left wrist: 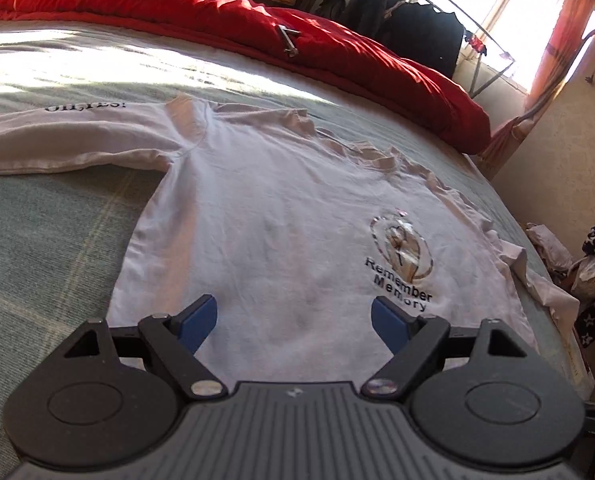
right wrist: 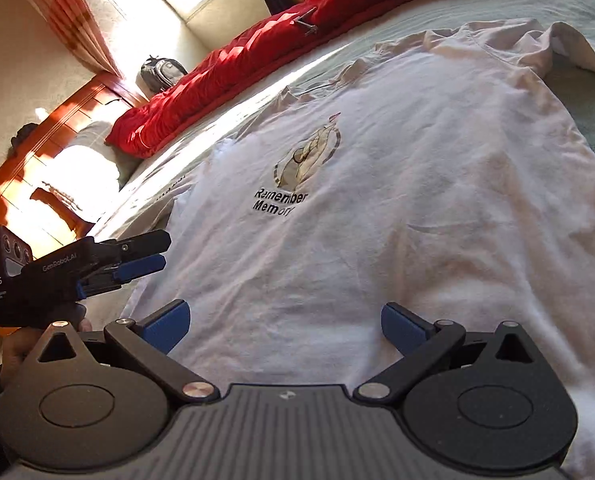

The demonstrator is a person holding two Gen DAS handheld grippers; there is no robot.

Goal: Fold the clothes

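White T-shirt [left wrist: 265, 216] lies flat and creased on the bed [left wrist: 49, 240]; left gripper [left wrist: 293, 316] and right gripper [right wrist: 283, 320] gape empty.

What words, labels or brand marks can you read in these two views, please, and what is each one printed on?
"Remember Memory": black print under the oval emblem on the white T-shirt.
"OH,YES!": black print on the shirt's sleeve, partly cut off by a fold.
"GenRobot.AI": on the side of the left gripper, seen from the right wrist camera.
"DAS": on that gripper's body; the small lines beneath it are too small to read.
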